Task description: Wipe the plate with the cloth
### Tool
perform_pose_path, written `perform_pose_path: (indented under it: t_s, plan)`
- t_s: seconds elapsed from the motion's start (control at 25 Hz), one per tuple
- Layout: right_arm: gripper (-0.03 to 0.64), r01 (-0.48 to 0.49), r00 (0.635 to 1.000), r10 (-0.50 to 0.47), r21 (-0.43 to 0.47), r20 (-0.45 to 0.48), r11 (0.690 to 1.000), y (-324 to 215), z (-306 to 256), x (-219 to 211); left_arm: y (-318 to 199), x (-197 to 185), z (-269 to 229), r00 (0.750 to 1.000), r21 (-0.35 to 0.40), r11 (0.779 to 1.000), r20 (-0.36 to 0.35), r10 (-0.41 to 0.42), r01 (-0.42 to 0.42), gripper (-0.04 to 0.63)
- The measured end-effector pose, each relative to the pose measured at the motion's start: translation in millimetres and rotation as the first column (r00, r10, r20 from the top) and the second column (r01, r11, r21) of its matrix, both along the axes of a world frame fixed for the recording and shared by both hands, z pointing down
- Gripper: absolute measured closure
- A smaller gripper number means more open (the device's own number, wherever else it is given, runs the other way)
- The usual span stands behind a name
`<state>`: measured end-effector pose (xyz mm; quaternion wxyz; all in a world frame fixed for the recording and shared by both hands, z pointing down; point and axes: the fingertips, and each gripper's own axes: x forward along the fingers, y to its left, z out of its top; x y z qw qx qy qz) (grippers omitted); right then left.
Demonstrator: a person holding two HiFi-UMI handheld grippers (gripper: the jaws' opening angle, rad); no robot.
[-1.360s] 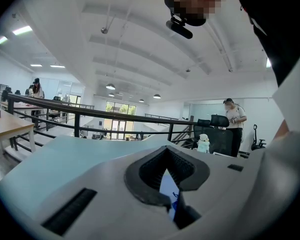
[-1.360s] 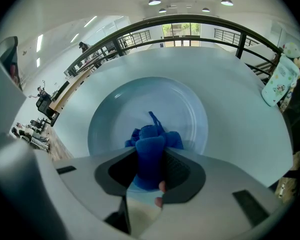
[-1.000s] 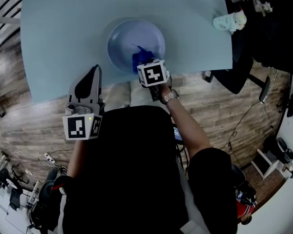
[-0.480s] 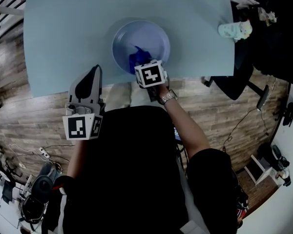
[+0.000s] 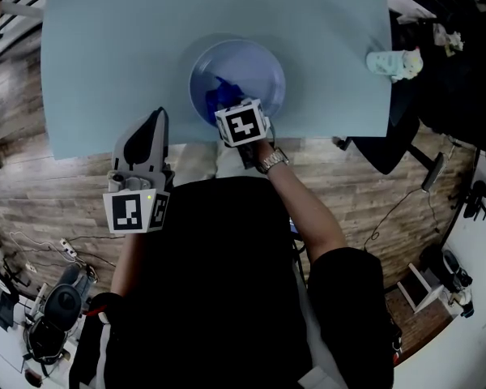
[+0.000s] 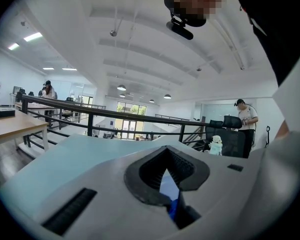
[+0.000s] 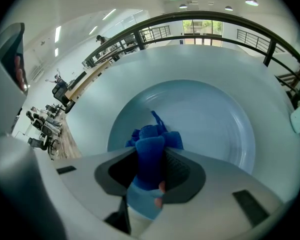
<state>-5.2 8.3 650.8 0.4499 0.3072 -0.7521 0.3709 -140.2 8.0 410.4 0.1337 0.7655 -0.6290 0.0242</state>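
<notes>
A pale blue plate (image 5: 251, 67) sits on the light blue table (image 5: 105, 55) near its front edge. My right gripper (image 5: 224, 106) is shut on a bunched dark blue cloth (image 5: 217, 94) and presses it onto the plate's near-left part. In the right gripper view the cloth (image 7: 155, 134) bulges out between the jaws of the right gripper (image 7: 151, 159), over the plate (image 7: 210, 119). My left gripper (image 5: 155, 118) hangs shut and empty just off the table's front edge, left of the plate. In the left gripper view the left gripper (image 6: 166, 154) points across the table (image 6: 85, 149).
A small pale toy figure (image 5: 394, 63) lies at the table's right edge, with a black office chair (image 5: 393, 132) just beyond it. A dark railing (image 7: 215, 19) runs behind the table's far side. Wood floor (image 5: 32, 193) lies below the front edge.
My right gripper has slid the cloth leftward across the plate, toward its near-left rim. The left gripper has stayed where it was.
</notes>
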Motion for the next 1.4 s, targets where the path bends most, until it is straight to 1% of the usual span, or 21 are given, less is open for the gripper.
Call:
perform_pose_path:
  t_s: [0.16, 0.28, 0.44, 0.56, 0.68, 0.8, 0.92, 1.12, 1.28, 1.4]
  plan:
    - [0.499, 0.016, 1.0, -0.015, -0.005, 0.014, 1.0, -5.5, 0.7, -8.0, -5.8, -0.1, 3.2, 1.0, -0.014, 1.0, -0.005, -0.016, 0.016, 0.595]
    - [0.499, 0.031, 0.999, -0.031, -0.003, 0.018, 1.0, -11.4, 0.5, -14.3, -11.0, 0.5, 3.2, 1.0, -0.011, 1.0, -0.008, -0.013, 0.013, 0.594]
    - [0.499, 0.054, 0.998, -0.054, -0.002, 0.022, 0.999, -21.2, 0.3, -19.7, -17.1, 1.5, 8.0, 1.0, -0.034, 0.999, 0.021, -0.011, 0.012, 0.594]
    - [0.499, 0.068, 0.997, -0.067, -0.005, 0.032, 0.998, -28.0, 0.8, -25.8, -22.3, 0.5, 9.8, 1.0, -0.036, 0.999, 0.011, -0.018, 0.019, 0.594]
    - [0.499, 0.079, 0.996, -0.078, -0.008, 0.038, 0.997, -35.1, 1.7, -30.2, -28.8, -1.8, 10.9, 0.999, -0.054, 0.997, -0.009, -0.051, 0.051, 0.594]
    - [0.499, 0.086, 0.996, -0.085, -0.004, 0.038, 0.996, -44.8, 1.0, -32.6, -38.0, -2.4, 6.1, 0.999, -0.02, 0.999, -0.01, -0.049, 0.049, 0.594]
    - [0.499, 0.091, 0.995, -0.091, 0.0, 0.036, 0.996, -54.8, 0.8, -33.8, -43.3, -4.1, 9.5, 0.999, -0.035, 0.998, 0.001, -0.047, 0.047, 0.594]
    - [0.499, 0.081, 0.996, -0.081, 0.007, 0.041, 0.997, -68.1, -1.7, -37.6, -50.9, -8.1, 10.2, 0.998, -0.047, 0.997, -0.026, -0.064, 0.063, 0.594]
    - [0.499, 0.063, 0.997, -0.063, 0.016, 0.04, 0.998, -79.7, -0.5, -34.2, -59.4, -5.9, 12.5, 0.998, -0.049, 0.997, -0.025, -0.061, 0.06, 0.595]
    - [0.499, 0.047, 0.998, -0.047, 0.022, 0.043, 0.999, -86.4, -3.0, -34.4, -62.4, -7.8, 11.7, 0.999, -0.051, 0.998, -0.007, -0.044, 0.044, 0.595]
